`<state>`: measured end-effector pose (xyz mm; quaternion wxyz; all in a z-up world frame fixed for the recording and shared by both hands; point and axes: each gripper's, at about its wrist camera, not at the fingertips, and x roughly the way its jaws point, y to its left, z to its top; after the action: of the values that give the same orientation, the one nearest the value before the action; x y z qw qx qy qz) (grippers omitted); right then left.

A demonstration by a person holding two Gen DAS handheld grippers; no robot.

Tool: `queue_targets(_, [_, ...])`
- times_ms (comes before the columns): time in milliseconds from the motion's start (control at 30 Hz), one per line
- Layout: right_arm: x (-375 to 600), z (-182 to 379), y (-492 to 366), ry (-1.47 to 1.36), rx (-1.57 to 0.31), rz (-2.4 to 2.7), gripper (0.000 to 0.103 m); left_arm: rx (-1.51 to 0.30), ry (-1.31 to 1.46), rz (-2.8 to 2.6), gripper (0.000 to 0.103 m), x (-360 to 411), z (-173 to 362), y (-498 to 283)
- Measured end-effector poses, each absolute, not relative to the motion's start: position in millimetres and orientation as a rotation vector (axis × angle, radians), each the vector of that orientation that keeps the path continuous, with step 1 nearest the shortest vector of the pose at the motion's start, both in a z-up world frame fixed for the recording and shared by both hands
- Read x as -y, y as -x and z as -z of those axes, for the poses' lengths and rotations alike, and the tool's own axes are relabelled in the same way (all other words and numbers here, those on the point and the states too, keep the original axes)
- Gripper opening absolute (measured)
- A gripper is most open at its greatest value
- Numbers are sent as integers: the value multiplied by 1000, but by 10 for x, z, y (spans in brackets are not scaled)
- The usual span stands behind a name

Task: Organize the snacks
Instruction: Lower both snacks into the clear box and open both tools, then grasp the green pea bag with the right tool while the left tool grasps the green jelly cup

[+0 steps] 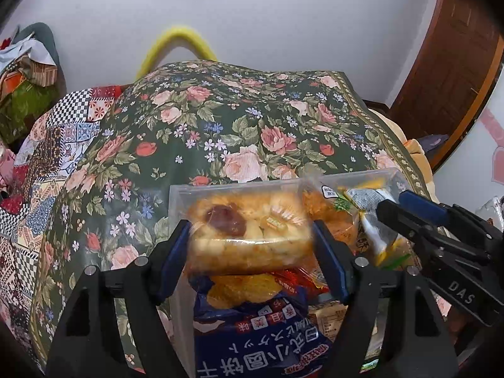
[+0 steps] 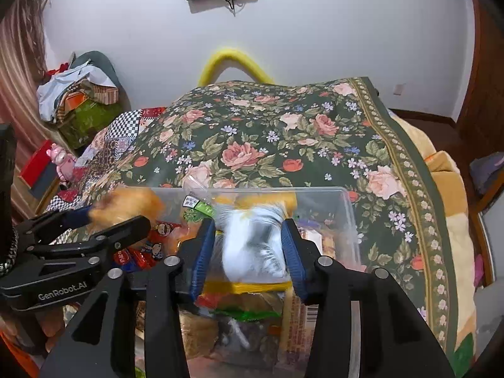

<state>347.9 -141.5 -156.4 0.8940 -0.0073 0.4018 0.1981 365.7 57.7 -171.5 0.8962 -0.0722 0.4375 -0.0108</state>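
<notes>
My left gripper (image 1: 252, 242) is shut on a wrapped bread bun (image 1: 249, 236) with a dark filling spot, held above a clear plastic bin (image 1: 179, 195) full of snacks. A blue cracker bag (image 1: 258, 340) lies below it in the bin. My right gripper (image 2: 249, 249) is shut on a silver-white and yellow snack packet (image 2: 252, 245), blurred, over the same bin (image 2: 346, 201). The right gripper also shows in the left wrist view (image 1: 390, 204) with the packet (image 1: 371, 220). The left gripper shows in the right wrist view (image 2: 104, 217) with the bun (image 2: 132, 204).
The bin sits on a dark green floral cloth (image 1: 252, 126) over a bed; a patchwork cover (image 1: 47, 157) lies left. Red snack packs (image 2: 151, 245) and other packets fill the bin. Clutter (image 2: 82, 100) stands at the far left, a wooden door (image 1: 447, 63) at right.
</notes>
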Motion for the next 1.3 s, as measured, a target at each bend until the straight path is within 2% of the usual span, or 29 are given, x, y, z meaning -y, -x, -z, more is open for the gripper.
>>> queue_targets(133, [1424,1498,-3436,21,-820,-404,58,-909,146,25,76,-585,1684,-3609])
queue_targets(500, [1503,1176,-3090,11,-756,-429,63,-814,153,48,77,-617,1227,-3130])
queue_targets(767, [1594,1105,-2648,6,-745,-457,70,-764,94,70,81,-541,1017,-2587])
queue_targets(1000, [1633,1423,-2362,21,-836,-457,73,-799,73,88,84,-506,1171,-2165])
queue_targets(1300, [1608,2007,-2274,-8,-1036,-474,73,-924,64,111,84,-457,1700,-1951])
